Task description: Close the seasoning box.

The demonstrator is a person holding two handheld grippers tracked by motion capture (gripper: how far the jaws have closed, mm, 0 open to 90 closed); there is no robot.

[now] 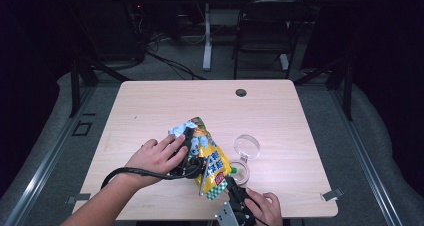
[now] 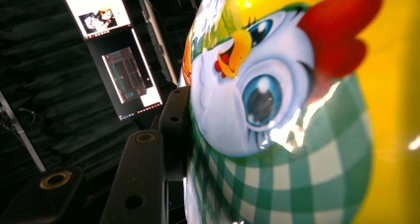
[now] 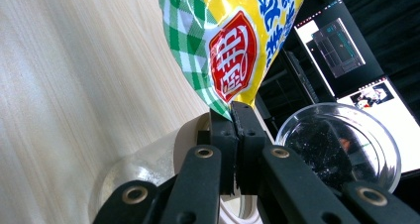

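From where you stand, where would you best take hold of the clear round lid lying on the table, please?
Probably at its rim, from above. The clear lid lies flat and shallow on the table, so only its thin edge offers a grip. The far side looks freest, since the snack bag and the jar crowd its near side.

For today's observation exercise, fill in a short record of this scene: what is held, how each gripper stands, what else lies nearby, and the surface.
held: snack bag, lifted off the table
left gripper: grips the bag's upper part
right gripper: shut on the bag's bottom corner
nearby: clear lid, open jar
surface: wooden table
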